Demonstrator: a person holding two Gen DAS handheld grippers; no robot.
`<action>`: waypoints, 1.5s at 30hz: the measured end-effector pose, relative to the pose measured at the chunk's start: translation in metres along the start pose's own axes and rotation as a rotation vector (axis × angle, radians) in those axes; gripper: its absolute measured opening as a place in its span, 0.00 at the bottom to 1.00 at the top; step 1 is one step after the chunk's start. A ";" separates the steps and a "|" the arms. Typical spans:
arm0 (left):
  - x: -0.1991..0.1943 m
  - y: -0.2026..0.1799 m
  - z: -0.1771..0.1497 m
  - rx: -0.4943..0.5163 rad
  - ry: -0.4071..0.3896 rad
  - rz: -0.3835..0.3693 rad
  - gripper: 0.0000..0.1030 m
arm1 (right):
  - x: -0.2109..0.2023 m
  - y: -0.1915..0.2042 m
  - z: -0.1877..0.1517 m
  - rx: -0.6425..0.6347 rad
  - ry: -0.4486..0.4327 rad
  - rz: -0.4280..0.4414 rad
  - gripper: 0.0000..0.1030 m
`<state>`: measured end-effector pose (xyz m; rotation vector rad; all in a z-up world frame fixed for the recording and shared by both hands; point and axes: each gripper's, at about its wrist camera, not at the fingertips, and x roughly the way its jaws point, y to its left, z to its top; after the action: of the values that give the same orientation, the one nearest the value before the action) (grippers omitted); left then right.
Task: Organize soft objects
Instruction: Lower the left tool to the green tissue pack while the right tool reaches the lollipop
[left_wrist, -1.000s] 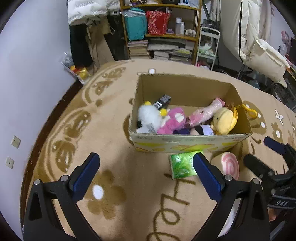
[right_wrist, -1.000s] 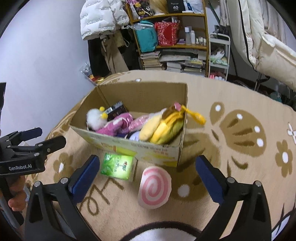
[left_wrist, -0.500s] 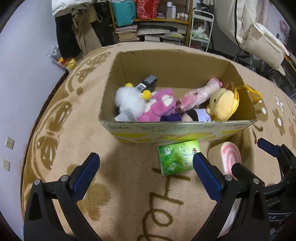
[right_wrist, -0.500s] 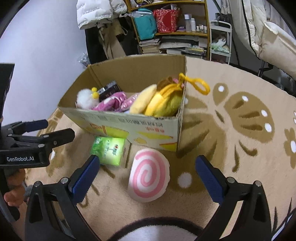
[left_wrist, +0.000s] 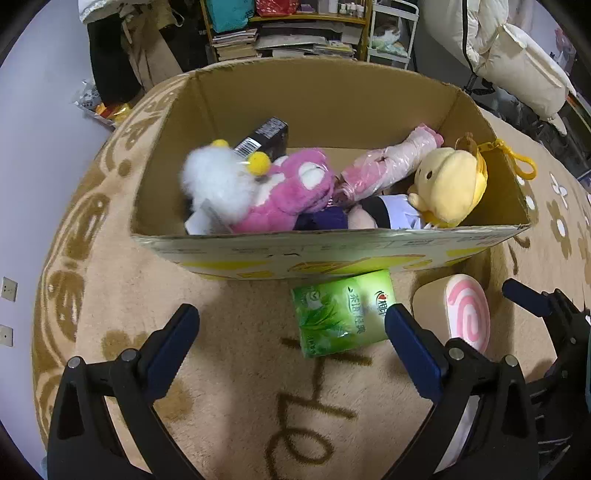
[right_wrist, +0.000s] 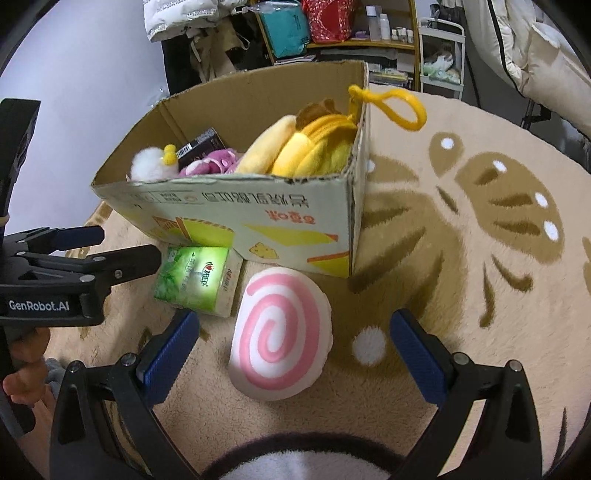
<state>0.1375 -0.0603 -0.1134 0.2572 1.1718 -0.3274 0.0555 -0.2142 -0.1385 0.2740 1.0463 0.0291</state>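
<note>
On the rug (right_wrist: 461, 295), both tongs spread wide and empty, left tongs (left_wrist: 288, 332) over tissue pack (left_wrist: 341, 312), right tongs (right_wrist: 291, 339) around swirl cushion (right_wrist: 279, 338)

This is a lived-in room of a home, probably a bedroom or spare room used for storage. A plush tan rug (right_wrist: 461, 295) with brown flower and leaf patterns covers the floor. Against the far wall stands a wooden shelf (left_wrist: 295, 22) crammed with stacked books, bags and small bottles, with a white trolley (right_wrist: 441, 55) beside it. Puffy white jackets (right_wrist: 184, 18) hang nearby, and pale bedding (left_wrist: 517, 66) is heaped at the right, though the lens distortion makes its support hard to judge. Wall sockets (left_wrist: 9, 290) sit low on the plain wall.
</note>
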 end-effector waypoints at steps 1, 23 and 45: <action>0.002 -0.001 0.001 0.002 0.004 -0.003 0.97 | 0.001 0.000 0.000 0.001 0.004 0.001 1.00; 0.042 -0.017 0.012 0.015 0.093 -0.062 0.97 | 0.024 -0.005 0.000 0.013 0.066 0.004 1.00; 0.062 -0.033 0.007 0.042 0.135 -0.074 0.97 | 0.033 -0.011 -0.001 0.031 0.089 -0.006 0.95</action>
<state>0.1525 -0.1003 -0.1696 0.2764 1.3109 -0.4049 0.0702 -0.2199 -0.1698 0.2999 1.1365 0.0193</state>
